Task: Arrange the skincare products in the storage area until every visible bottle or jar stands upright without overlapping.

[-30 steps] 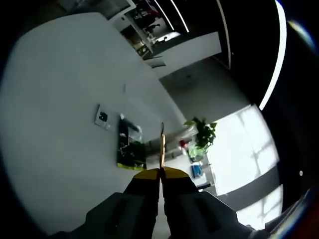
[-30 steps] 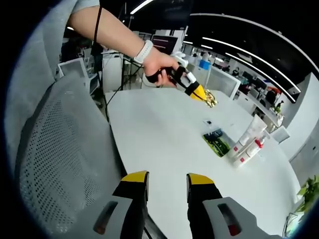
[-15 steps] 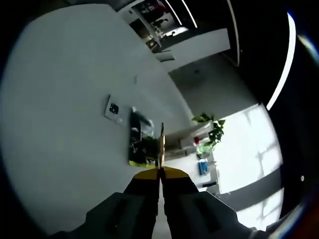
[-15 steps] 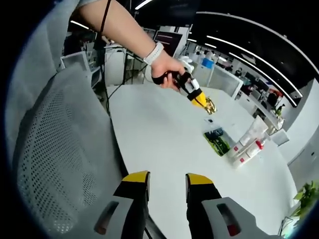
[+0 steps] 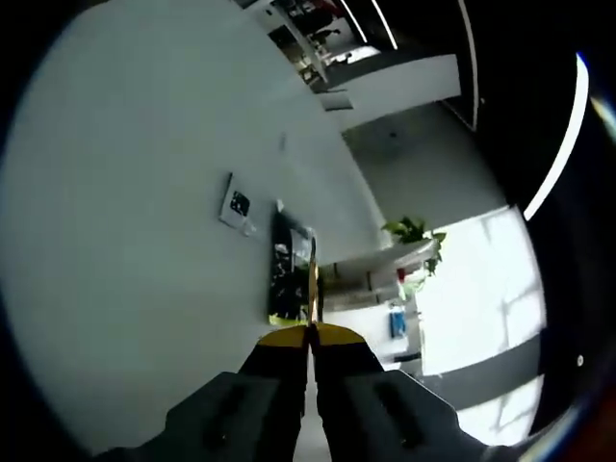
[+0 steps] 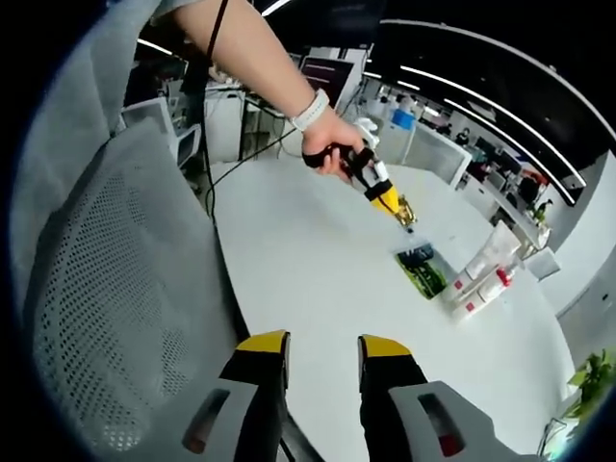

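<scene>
The left gripper [image 6: 405,214] is held out over the white tabletop [image 6: 318,279], its jaws pressed together on a small thin gold-coloured item [image 5: 313,279] whose nature cannot be made out. The right gripper [image 6: 323,352] hangs at the near edge of the tabletop beside a mesh chair back [image 6: 115,318], jaws apart and holding nothing. The skincare products sit at the far right of the tabletop: a tall white tube [image 6: 491,247] and white bottles with red caps [image 6: 481,289], leaning or lying against one another, just beside a dark flat packet [image 6: 423,269]. A small white card [image 5: 236,204] lies near the packet. The step in hand appears to be carrying the held item toward this group. Recommended practice: set the item down on bare tabletop apart from the bottles, then bring the right gripper forward to steady one bottle while the left rights its neighbour, avoiding knocking the leaning tube.
</scene>
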`<state>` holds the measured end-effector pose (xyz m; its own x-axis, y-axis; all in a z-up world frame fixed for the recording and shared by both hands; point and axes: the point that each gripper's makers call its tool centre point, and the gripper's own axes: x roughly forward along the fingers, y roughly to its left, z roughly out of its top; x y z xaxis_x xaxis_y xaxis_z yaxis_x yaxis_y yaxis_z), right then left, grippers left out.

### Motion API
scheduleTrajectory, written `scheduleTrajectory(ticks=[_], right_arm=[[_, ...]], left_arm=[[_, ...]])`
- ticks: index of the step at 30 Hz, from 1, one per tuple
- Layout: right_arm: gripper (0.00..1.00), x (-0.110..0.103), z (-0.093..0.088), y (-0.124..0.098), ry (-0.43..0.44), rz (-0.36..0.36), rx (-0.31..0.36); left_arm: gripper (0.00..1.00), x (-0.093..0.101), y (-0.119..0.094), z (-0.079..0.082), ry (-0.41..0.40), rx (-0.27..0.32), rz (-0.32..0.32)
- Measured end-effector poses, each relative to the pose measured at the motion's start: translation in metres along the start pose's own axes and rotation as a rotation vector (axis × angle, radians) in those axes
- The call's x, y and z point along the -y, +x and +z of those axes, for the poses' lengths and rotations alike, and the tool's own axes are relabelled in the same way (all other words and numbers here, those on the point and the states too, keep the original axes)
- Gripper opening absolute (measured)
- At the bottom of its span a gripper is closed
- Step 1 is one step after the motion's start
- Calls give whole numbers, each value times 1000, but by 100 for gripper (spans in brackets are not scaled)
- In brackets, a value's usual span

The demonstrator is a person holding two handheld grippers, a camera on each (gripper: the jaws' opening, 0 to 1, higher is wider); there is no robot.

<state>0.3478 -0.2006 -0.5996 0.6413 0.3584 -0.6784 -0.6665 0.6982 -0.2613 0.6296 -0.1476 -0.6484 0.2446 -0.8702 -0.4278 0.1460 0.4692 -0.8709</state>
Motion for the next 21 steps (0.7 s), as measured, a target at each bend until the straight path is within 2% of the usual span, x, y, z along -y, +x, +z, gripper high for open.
scheduleTrajectory(ticks=[7, 14, 21], right_arm=[[22, 1, -4, 1, 5, -1, -15], [21, -2, -7, 3, 1, 13, -34], [21, -2, -9, 4, 10, 18, -45]], left_arm=[[0, -17, 10, 4, 2, -43, 50], [0, -31, 24, 2, -25, -83, 73], [0, -43, 29, 0, -45, -114, 86]])
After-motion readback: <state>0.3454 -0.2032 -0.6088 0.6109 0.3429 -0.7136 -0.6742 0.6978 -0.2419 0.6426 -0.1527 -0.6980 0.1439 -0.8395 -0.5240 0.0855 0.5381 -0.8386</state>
